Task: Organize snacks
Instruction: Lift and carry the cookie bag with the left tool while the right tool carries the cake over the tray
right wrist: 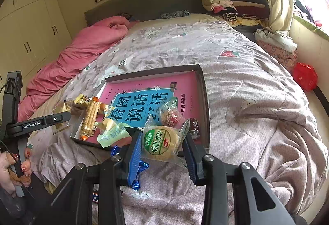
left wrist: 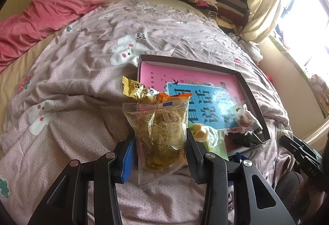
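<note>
A shallow dark box (right wrist: pixel 205 101), just ahead of the right gripper (right wrist: pixel 162 147), was lined with a pink book (right wrist: pixel 144 89) and crinkly wrapped snacks. A round biscuit packet (right wrist: pixel 162 142) was clamped by that gripper; a clear-wrapped crumbly cake (left wrist: pixel 160 134) was gripped by the left gripper (left wrist: pixel 160 153).

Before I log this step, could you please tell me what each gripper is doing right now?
Left gripper: closed on a clear-wrapped brown snack.
Right gripper: closed on a round biscuit packet.
</note>
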The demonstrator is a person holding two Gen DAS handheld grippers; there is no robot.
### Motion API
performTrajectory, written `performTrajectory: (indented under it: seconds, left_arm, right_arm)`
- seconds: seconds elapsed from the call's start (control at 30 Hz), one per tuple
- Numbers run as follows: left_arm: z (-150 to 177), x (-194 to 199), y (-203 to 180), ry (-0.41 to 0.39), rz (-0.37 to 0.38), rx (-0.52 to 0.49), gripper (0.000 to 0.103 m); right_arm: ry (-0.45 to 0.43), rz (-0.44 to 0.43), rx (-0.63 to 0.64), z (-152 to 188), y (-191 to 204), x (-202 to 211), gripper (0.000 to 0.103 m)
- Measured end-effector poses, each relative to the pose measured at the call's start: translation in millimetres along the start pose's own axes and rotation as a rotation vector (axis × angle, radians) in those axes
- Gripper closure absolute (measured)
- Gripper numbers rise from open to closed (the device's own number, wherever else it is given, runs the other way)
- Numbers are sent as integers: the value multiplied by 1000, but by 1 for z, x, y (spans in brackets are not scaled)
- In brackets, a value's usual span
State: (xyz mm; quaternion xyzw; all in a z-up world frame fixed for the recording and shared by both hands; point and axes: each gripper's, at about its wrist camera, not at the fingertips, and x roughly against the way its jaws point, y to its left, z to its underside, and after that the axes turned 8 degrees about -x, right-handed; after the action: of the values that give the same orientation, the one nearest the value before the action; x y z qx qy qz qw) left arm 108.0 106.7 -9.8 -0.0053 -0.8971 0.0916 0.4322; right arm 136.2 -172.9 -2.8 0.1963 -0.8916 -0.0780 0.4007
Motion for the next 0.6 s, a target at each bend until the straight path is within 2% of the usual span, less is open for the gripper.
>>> performTrajectory:
  seconds: [0.4,0.6]
  left_arm:
    - [4,-20,5,27,-37,-8,58]
    - [7,-25,1,38,-29,-15,58]
  right_arm:
    - [7,3,-4,-4,-3,-5,64]
    - [12,4,-5,-5,-4,-9,64]
